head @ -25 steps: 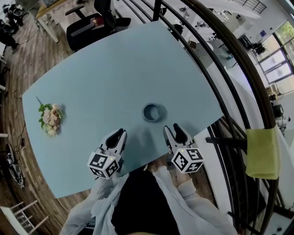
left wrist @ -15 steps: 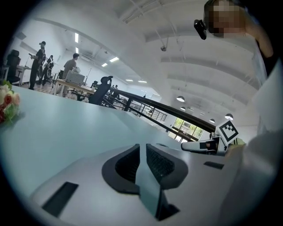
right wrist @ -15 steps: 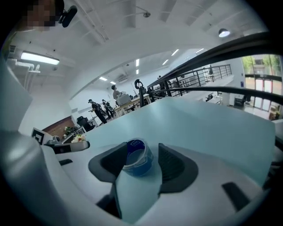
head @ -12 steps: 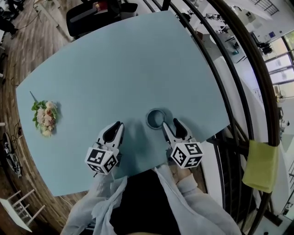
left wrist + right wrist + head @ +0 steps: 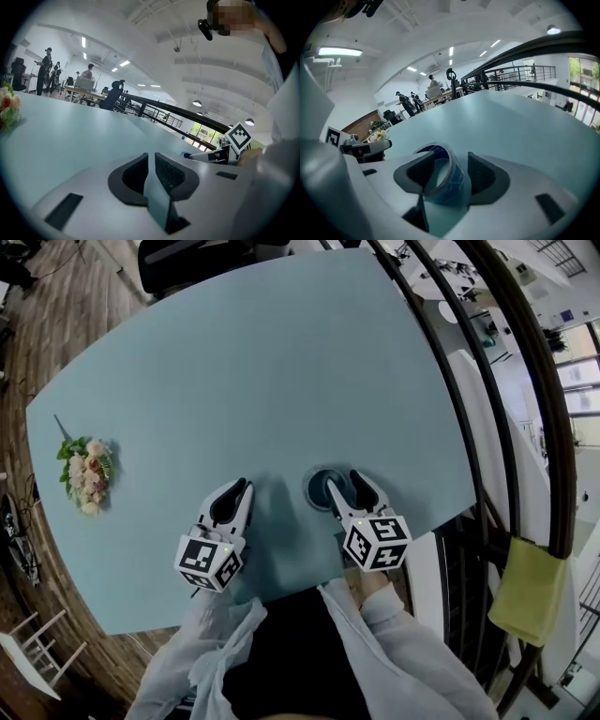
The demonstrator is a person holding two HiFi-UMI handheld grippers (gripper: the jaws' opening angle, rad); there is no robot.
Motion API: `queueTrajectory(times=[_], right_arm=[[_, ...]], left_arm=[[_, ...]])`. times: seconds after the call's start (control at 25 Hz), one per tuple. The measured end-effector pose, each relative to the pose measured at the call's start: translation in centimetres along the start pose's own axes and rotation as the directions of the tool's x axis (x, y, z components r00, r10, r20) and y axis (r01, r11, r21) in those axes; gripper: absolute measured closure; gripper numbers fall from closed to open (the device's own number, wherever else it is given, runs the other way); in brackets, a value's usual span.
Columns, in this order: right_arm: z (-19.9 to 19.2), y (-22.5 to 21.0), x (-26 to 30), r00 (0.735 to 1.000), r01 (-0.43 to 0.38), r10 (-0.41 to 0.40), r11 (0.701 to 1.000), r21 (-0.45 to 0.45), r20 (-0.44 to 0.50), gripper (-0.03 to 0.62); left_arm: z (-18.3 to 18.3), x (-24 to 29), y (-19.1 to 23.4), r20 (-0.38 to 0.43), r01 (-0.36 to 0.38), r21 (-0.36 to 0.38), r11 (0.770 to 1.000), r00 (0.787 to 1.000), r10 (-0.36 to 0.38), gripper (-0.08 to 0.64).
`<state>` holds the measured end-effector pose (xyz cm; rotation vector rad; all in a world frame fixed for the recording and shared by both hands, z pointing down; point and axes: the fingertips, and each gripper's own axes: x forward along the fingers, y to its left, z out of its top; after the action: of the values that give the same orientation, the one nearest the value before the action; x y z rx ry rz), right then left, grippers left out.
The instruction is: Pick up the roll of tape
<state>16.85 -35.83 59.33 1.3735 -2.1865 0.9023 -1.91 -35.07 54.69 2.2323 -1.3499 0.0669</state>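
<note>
1. Nearest, at the bottom of the head view, the person's pale sleeves (image 5: 403, 652) run up to the two tools, each carrying a marker cube (image 5: 208, 563) at its rear.
2. The left tool (image 5: 240, 487) sits low over the pale blue counter (image 5: 281, 362), left of the frame's centre. In the left gripper view its jaws are drawn together to a thin slit and hold nothing (only the counter's blue shows through).
3. The right tool (image 5: 344, 486), just right of centre, has its jaws spread wide; they have just been opening. The near wall of the roll stands between them, with one jaw down inside the ring and the other outside it. In the right gripper view a gap shows beside the outer pad, so nothing is gripped.
4. The roll of tape (image 5: 309, 491) lies flat on the counter close to the counter's near edge, a little right of the frame's centre and apart from the left tool.
5. A bunch of flowers (image 5: 84, 472) lies at the counter's left end, well apart from both tools.
6. Beyond the counter's right edge a dark railing (image 5: 469, 381) curves down the frame, with a yellow cloth (image 5: 525, 592) hanging on it at lower right. An office chair (image 5: 187, 254) shows at the top edge.
</note>
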Motion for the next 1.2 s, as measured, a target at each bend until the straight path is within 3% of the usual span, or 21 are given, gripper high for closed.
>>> queueTrajectory(times=[0.24,0.44,0.6,1.2], right_arm=[[-0.4,0.0,1.3,0.998,0.005,-0.007,1.000,-0.020,-0.056,0.365],[-0.7,-0.3,2.1,0.992,0.050,-0.061,0.993,-0.103,-0.111,0.409],[-0.7,-0.9,2.0,0.990,0.061,-0.074,0.993,-0.104,-0.119,0.465],[-0.9,-0.7,0.4,0.995,0.054,-0.058,0.997,-0.055,-0.080,0.480]], left_arm=[[0.0,-0.2,1.3,0.001,-0.030,-0.002,1.000,1.000,0.030,0.502],[0.4,-0.2,2.8,0.020,-0.061,-0.040,0.997,0.998,0.062,0.502],[0.4,-0.3,3.0,0.022,-0.065,-0.041,0.997,0.998,0.066,0.502],[1.4,-2.3,3.0,0.043,-0.076,-0.017,0.997,0.996,0.077,0.502]])
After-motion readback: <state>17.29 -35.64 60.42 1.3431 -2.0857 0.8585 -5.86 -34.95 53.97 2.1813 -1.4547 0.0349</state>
